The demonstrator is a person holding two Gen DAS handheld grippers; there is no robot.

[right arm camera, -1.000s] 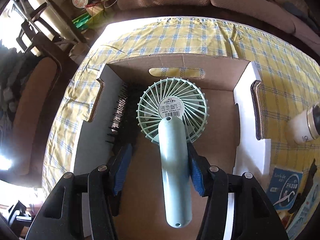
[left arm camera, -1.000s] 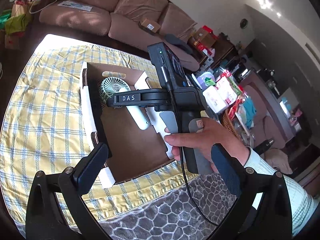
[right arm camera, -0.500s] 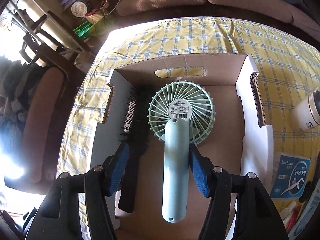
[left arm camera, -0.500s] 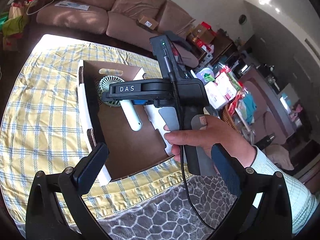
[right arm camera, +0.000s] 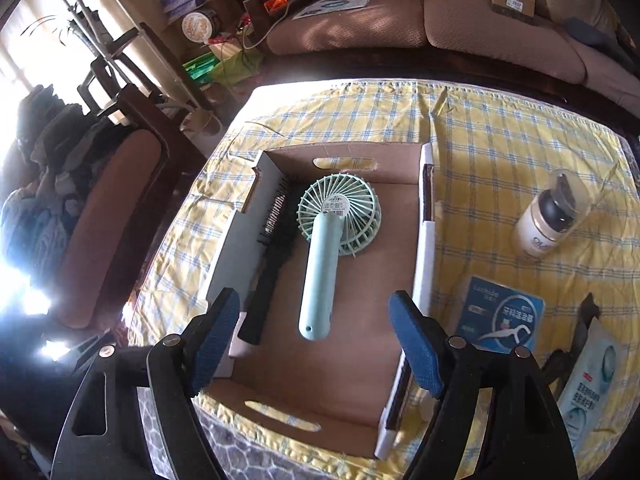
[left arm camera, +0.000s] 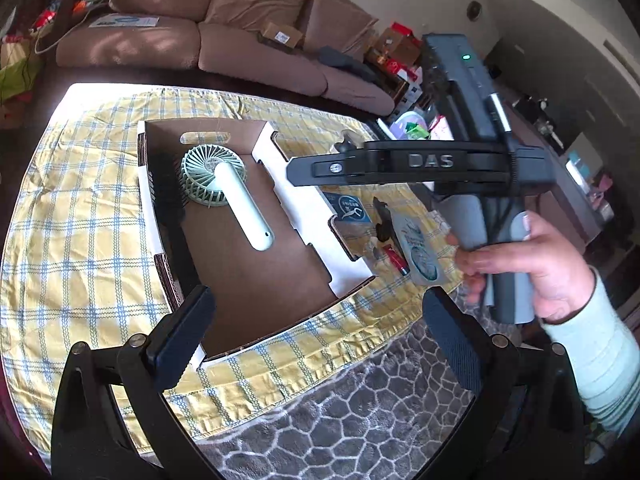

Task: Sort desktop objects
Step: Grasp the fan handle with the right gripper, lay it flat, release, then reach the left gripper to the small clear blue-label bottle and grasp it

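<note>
Right claw (right arm camera: 312, 346) has just sprung apart and lifted clear, empty, leaving the mint-green handheld fan (right arm camera: 334, 236) lying in the brown cardboard box (right arm camera: 426, 216) beside the black hairbrush (right arm camera: 276, 248) — one item sorted!

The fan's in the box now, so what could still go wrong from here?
The white bottle lies on its side on the cloth, so a nudge might roll it. The leftover packets, like the blue floss pack, lie flat and may be hard to pinch. The fan and hairbrush already fill the left half of the cardboard box.
</note>
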